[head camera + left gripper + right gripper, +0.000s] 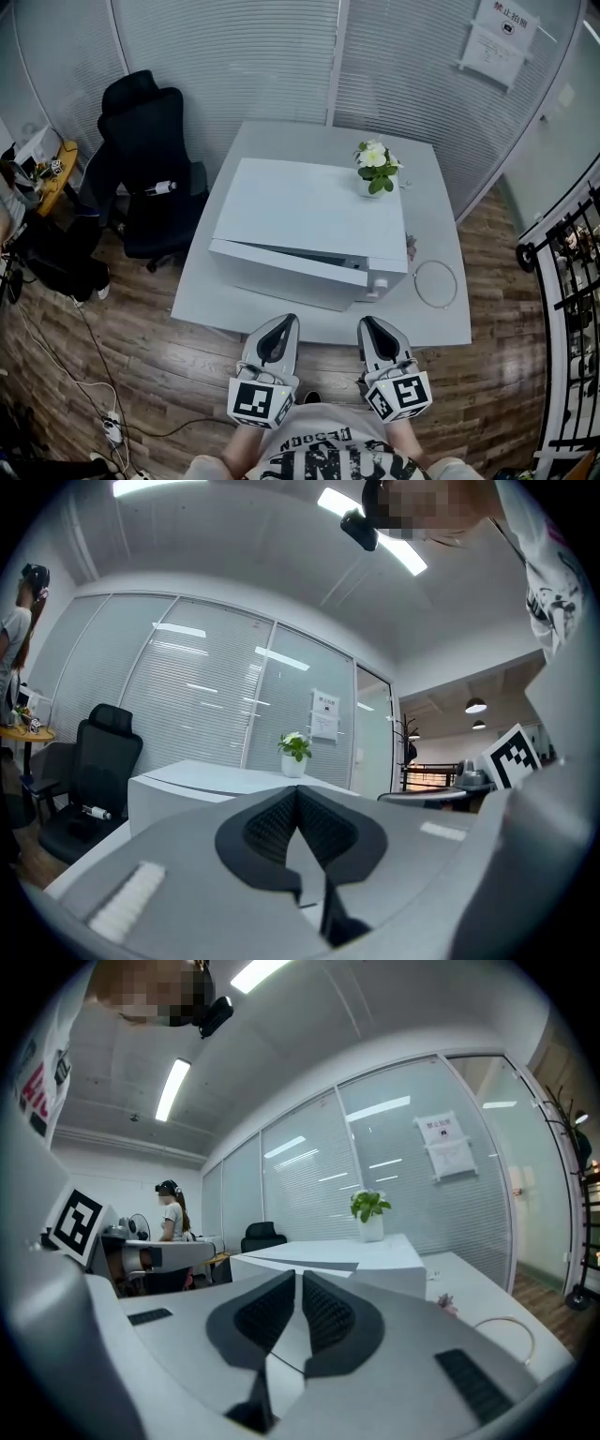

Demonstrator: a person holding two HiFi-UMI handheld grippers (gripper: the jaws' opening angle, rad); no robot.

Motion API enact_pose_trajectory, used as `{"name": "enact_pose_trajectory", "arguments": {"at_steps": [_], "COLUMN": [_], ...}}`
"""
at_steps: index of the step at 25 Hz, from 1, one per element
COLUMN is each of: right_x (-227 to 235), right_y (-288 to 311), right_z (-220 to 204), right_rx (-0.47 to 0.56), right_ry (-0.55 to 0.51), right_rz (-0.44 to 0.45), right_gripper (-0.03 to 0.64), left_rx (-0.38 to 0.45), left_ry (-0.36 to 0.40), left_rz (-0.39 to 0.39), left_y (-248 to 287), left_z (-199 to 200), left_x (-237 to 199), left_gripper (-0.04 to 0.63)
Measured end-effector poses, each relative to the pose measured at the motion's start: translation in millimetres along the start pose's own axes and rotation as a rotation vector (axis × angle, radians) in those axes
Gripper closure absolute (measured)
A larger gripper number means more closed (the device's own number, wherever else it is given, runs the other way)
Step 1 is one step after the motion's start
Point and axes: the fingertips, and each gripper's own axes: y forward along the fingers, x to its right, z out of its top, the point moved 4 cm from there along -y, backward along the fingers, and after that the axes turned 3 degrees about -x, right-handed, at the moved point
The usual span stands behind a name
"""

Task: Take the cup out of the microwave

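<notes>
A white microwave [309, 220] stands on the white table [441, 216], and its door [286, 265] faces me, seemingly slightly ajar along the top. No cup shows in any view. My left gripper [292, 319] hovers at the table's front edge before the door, jaws together and empty. My right gripper [366, 322] is beside it, near the door's right end, also shut on nothing. In the left gripper view the closed gripper [298, 789] points level at the microwave [187, 794]. In the right gripper view the closed gripper [298, 1274] faces the microwave [347, 1265].
A potted plant [376, 167] sits at the microwave's back right corner. A looped white cable [436, 283] lies on the table right of the microwave. A black office chair [150, 169] stands left of the table. A person [173, 1218] stands farther off at a desk.
</notes>
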Motion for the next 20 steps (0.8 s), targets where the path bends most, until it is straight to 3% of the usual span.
{"name": "enact_pose_trajectory", "arguments": {"at_steps": [20], "right_x": [0], "right_y": [17], "right_z": [-4], "right_rx": [-0.016], "right_ry": [-0.03], "right_rz": [-0.02], "right_gripper": [0.583], "left_rx": [-0.013], "left_ry": [-0.015], "left_rz": [-0.038], "left_y": [6], "left_z": [-5], "left_x": [-13], "left_gripper": [0.585]}}
